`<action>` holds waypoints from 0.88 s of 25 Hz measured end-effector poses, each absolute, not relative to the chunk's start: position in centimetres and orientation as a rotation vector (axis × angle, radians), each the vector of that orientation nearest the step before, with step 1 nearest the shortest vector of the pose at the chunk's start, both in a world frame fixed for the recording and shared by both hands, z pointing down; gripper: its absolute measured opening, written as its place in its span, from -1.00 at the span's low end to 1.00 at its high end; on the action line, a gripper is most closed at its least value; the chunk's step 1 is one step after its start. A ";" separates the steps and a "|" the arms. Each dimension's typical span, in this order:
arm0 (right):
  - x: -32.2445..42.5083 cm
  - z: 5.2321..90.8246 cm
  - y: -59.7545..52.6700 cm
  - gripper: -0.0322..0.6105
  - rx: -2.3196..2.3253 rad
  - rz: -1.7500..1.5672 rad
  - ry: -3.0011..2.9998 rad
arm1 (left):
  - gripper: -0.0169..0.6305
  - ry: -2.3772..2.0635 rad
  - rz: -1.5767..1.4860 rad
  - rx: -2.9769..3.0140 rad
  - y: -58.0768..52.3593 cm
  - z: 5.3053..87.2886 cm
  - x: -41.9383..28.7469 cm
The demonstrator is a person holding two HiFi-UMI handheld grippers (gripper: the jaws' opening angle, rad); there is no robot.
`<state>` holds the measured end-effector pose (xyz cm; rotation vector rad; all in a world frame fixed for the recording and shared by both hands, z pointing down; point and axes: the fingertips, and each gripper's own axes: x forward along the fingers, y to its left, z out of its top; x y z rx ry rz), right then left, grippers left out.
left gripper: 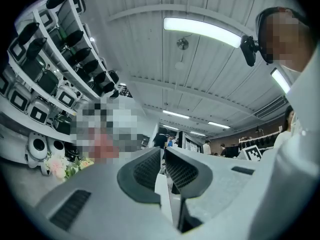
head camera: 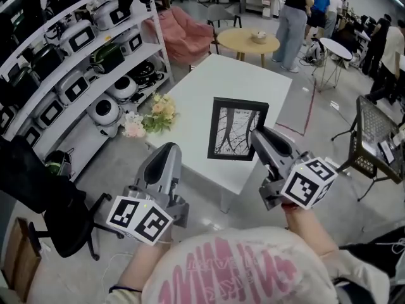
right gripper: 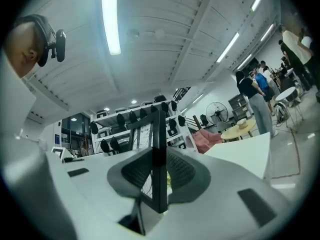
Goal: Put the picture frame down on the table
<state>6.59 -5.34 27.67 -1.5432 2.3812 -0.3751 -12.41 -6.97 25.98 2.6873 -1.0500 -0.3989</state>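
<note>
Picture frame (head camera: 237, 130) clamped edge-on in right gripper (head camera: 256, 136) (left gripper (head camera: 166, 152) closed, empty)

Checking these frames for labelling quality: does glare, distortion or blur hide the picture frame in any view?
Head view: even light, sharp, picture frame clear against the white table, slight bending at the edges. Left gripper view: strong fisheye, dark round border, ceiling lamp blown out, no frame. Right gripper view: same fisheye, light strip glaring overhead, frame's dark edge sharp in the right gripper.
</note>
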 end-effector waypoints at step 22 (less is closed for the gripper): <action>9.8 31.0 -15.0 -0.62 -1.557 -0.498 2.484 | -0.85 -1.078 -0.298 2.609 -16.3 29.3 -8.2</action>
